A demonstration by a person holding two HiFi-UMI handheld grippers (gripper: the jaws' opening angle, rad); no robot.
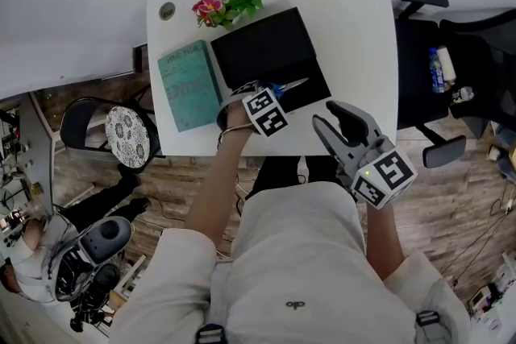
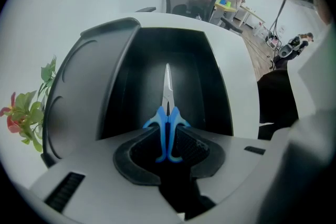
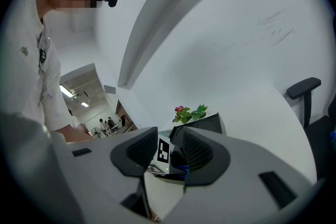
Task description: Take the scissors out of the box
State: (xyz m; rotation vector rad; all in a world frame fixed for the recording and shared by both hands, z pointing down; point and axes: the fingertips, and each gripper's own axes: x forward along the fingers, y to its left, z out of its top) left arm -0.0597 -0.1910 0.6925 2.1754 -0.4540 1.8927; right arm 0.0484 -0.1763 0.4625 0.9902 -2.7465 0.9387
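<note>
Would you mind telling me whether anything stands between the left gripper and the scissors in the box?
Nothing visible does. The scissors lie uncovered in the open black box, their blue handles between the jaws of the left gripper.

No word or number can be read anywhere. The teal book (image 1: 189, 84) on the desk (image 1: 355, 28) bears a line of dark print near its top edge and larger faint lettering across its cover, all too small to make out. The left cube (image 1: 266, 113), on the left tongs (image 2: 168, 147), carries black-and-white square markers, patterns rather than letters; the right cube (image 1: 383, 177), on the right tongs (image 3: 169, 152), shows the same kind. A small dark logo (image 1: 295, 305) sits on the person's white shirt (image 1: 290, 254), its shape unclear. The bottle (image 1: 436, 68) right of the desk has a blue label with blurred print.
</note>
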